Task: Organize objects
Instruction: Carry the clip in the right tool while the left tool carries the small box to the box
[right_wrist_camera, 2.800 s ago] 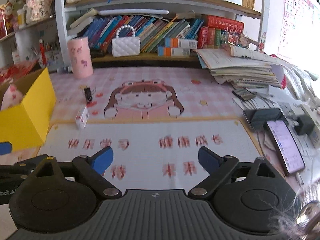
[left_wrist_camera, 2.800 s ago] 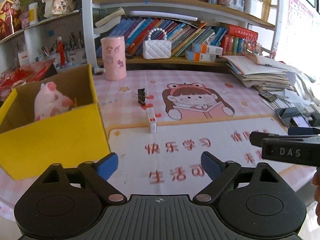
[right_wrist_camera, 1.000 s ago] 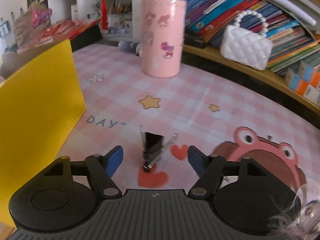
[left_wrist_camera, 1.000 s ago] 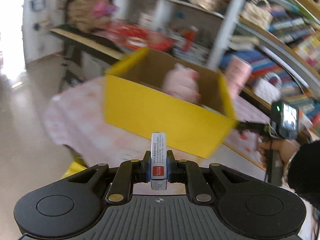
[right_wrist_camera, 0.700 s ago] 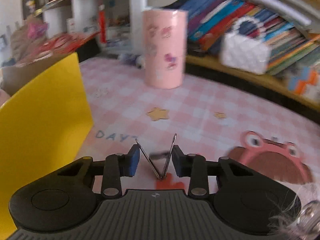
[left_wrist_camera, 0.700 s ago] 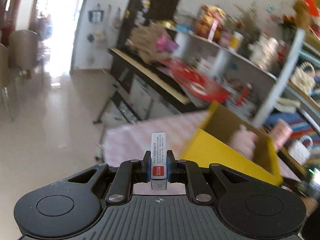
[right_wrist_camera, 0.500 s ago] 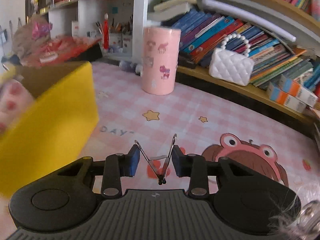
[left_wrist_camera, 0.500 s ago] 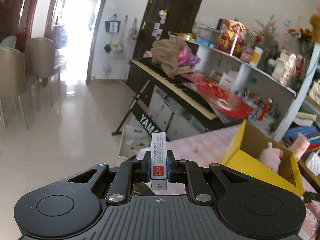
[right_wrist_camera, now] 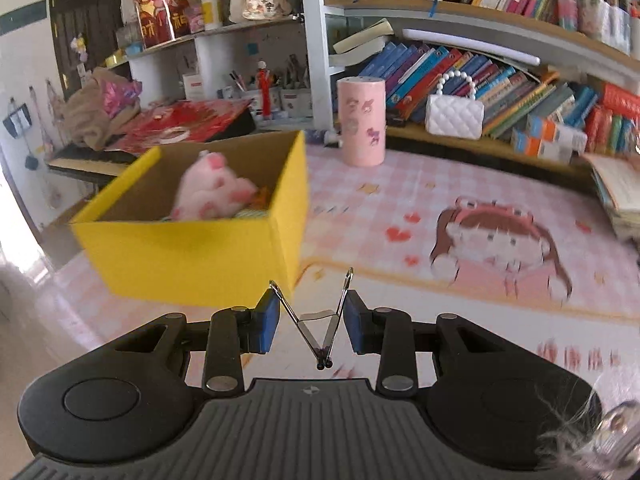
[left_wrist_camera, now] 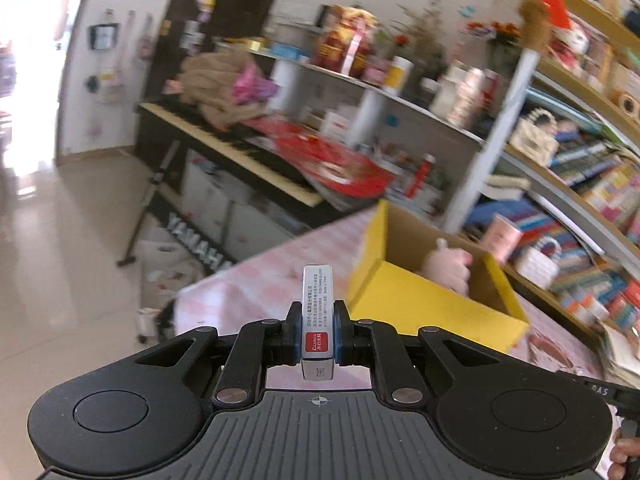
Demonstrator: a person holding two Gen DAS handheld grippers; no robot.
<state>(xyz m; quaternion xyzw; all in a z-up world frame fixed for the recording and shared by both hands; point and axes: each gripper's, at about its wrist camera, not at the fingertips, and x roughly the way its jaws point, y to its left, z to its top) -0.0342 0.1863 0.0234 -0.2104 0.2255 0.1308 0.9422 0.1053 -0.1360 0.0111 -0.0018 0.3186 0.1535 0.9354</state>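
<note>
Seemingly, clip body (right_wrist_camera: 318, 316) foreshortened.

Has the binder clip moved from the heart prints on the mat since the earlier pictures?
Yes. The right gripper holds the binder clip lifted off the mat, nearer the yellow box.

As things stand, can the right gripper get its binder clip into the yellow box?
Probably yes. The right gripper, shut on the binder clip, sits just short of the yellow box; the top is open, with room beside the pink plush. It would have to clear the near wall.
</note>
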